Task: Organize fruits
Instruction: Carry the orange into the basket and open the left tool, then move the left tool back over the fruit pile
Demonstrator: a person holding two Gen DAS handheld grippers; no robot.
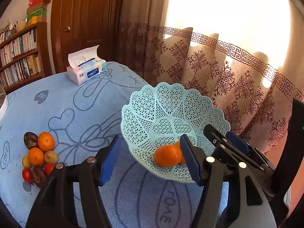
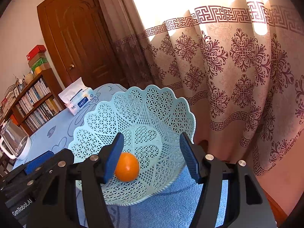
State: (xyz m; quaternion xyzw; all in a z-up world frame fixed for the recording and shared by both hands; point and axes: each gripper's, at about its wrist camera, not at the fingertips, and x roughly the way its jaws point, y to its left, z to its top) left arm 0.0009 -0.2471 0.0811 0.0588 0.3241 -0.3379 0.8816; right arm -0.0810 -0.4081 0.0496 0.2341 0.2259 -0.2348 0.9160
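Basket (image 1: 171, 102), pale mint lattice plastic with a scalloped rim, standing on the blue tablecloth (image 1: 79, 102) near the table's curtain-side edge. Inside it, 1 orange (image 1: 167, 155) resting on the floor of the bowl, with a sliver of a 2nd orange (image 1: 178, 146) showing just behind, mostly hidden by a blue pad. Left gripper (image 1: 150, 157) held over the cloth at the basket's near rim, fingers spread wide, nothing between them. Right gripper (image 2: 152, 155) poised above the basket's near side, fingers likewise spread apart and holding nothing; the same orange (image 2: 127, 169) sitting in the bowl just beside the left-hand pad, contact impossible to tell. Basket rim (image 2: 133, 95) facing that camera, bowl otherwise bare.

Well apart from the basket, on the left of the cloth, a tight cluster of loose fruit (image 1: 38, 155): 2 more oranges, 2 small red ones, 2 pale yellowish ones and 2 dark wrinkled ones, all touching. Farther back, a tissue pack (image 1: 85, 70) on the cloth. Glass jug (image 2: 15, 142) at the table's far left. Patterned curtain (image 2: 228, 66) behind the basket, wooden door (image 2: 76, 38) and bookshelf (image 2: 34, 102) beyond.
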